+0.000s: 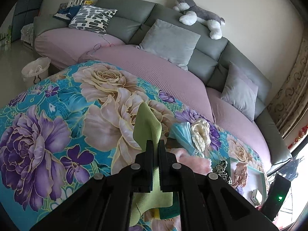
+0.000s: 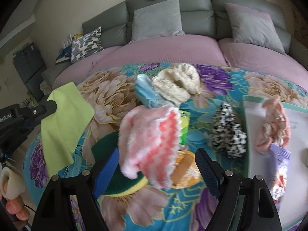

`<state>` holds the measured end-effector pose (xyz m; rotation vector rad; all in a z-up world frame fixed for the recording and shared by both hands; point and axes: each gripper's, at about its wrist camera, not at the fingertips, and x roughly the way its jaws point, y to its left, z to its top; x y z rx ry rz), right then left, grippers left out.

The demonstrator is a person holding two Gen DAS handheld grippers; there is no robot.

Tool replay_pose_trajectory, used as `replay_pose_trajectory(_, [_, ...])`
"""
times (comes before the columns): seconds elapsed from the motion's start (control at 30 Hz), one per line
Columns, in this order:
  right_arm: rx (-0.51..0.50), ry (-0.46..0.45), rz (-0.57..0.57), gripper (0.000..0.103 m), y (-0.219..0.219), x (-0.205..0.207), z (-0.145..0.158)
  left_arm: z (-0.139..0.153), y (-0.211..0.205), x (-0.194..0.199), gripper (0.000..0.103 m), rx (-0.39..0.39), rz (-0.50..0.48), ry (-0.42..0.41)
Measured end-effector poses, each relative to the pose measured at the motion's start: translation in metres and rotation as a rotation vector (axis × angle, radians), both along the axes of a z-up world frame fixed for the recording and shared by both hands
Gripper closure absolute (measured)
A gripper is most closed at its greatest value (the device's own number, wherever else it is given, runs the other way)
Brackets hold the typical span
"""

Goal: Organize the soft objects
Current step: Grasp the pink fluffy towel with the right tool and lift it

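Left wrist view: left gripper [image 1: 156, 144], lower centre, is clamped on the green cloth [image 1: 147, 123], which is lifted above the floral blanket [image 1: 57, 115].

Right wrist view: right gripper [image 2: 156, 165], bottom centre, stands wide with nothing gripped. The pink fluffy cloth [image 2: 150, 140] lies between its fingers; the green cloth [image 2: 63, 123] hangs at left.

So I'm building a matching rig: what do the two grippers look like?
Both are matte black plastic frames with round silver rivets at the linkage joints. The left gripper has plain black fingers and, seen from the right wrist camera, partial white lettering on its side. The right gripper has fingers faced with blue textured pads. No cables or sleeves show.
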<state>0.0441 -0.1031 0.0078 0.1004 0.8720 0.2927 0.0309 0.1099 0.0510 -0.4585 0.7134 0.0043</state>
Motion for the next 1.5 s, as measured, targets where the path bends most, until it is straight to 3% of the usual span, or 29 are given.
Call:
replay_pose_trajectory(0.13, [-0.006,0.006,0.017,0.021,0.010,0.005,-0.003,-0.004,0.003,0.000,0.099,-0.005,0.001,0.011])
replay_pose_trajectory(0.47, [-0.073,0.040,0.034,0.042,0.025,0.013,-0.018,-0.011,0.007,0.003,0.099,-0.016,0.003,0.033])
replay_pose_trajectory(0.6, [-0.058,0.038,0.047,0.063,0.025,0.013,-0.017,-0.013,0.006,0.004,0.099,-0.016,0.002,0.039])
replay_pose_trajectory(0.9, [-0.018,0.033,0.039,0.084,0.018,0.014,-0.014,-0.014,0.003,0.005,0.099,-0.010,-0.007,0.044])
replay_pose_trajectory(1.2, [0.064,0.006,0.047,0.088,0.010,0.008,-0.002,-0.009,0.007,0.001,0.099,-0.008,0.014,0.022])
replay_pose_trajectory(1.5, [0.134,-0.135,0.040,0.089,-0.003,-0.013,0.034,0.015,0.003,-0.011,0.099,0.010,0.009,-0.062])
